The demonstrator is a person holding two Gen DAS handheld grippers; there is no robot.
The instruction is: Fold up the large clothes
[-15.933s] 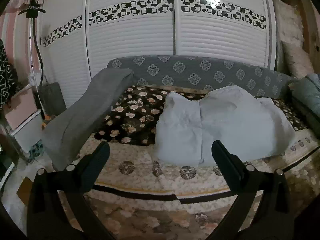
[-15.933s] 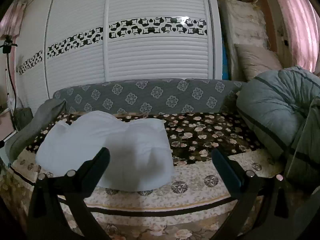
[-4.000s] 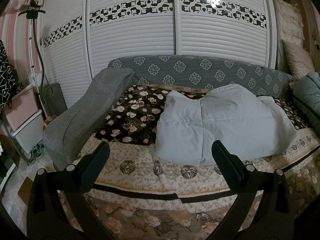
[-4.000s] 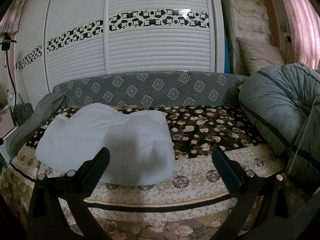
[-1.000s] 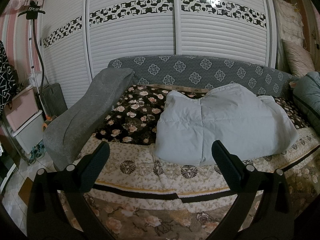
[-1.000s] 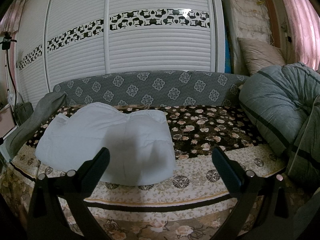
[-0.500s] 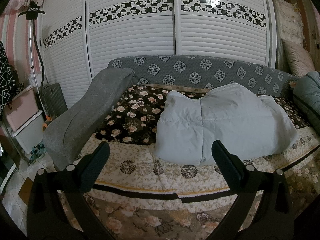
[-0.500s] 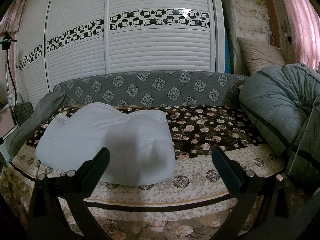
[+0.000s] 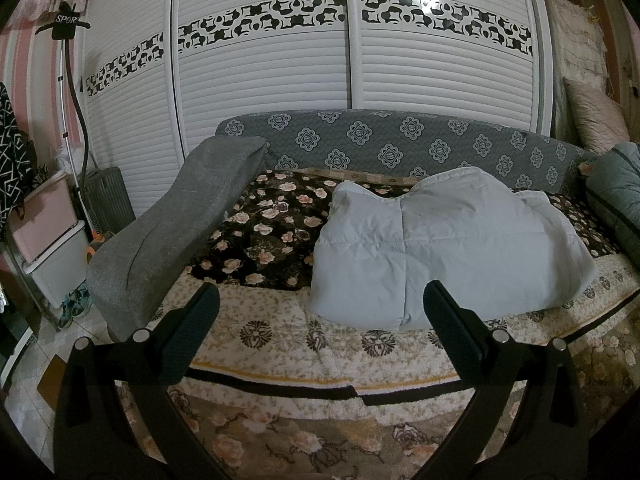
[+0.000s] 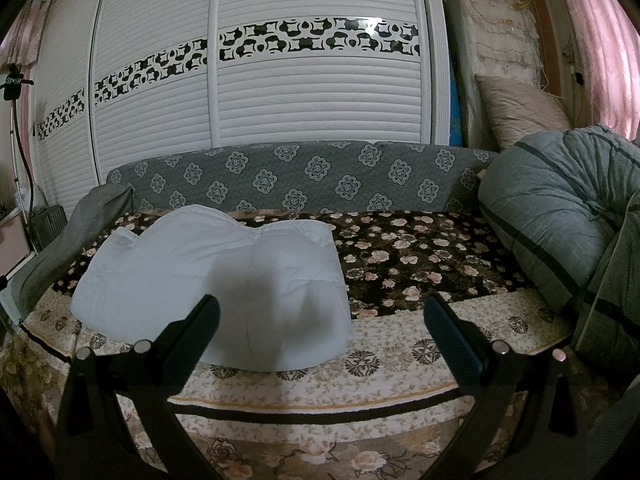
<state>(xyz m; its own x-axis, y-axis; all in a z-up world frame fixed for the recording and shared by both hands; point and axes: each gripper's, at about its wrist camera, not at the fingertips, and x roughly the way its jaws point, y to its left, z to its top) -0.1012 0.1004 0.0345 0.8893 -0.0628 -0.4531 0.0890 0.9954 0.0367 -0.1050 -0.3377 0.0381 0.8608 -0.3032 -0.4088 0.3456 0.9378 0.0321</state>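
Pale padded garment [image 9: 444, 248], likely a quilted coat, lies on the sofa [image 9: 256, 232] seat, on the flowered cover toward the front edge and nearer the grey armrest [image 9: 176, 224] than the far end; from the right wrist it sits left of centre [image 10: 208, 276]. It reads as a compact rectangular bundle with doubled layers at the front edge, so I judge the folding largely done; the back edge is lumpy with two humps, and a last squaring or flattening may remain. I can't tell whether sleeves are tucked inside. Left gripper [image 9: 320, 312] is held in front of the sofa, short of the garment, fingers spread wide, holding nothing. Right gripper [image 10: 320, 312] likewise, spread wide and empty, pointing past the bundle's right side at bare seat. Neither touches cloth. Beyond the garment: a rolled grey-green quilt [image 10: 560, 216] at the sofa's far end, a pillow [image 10: 516, 112] above it, white slatted wardrobe doors [image 9: 260, 80] behind the sofa back.
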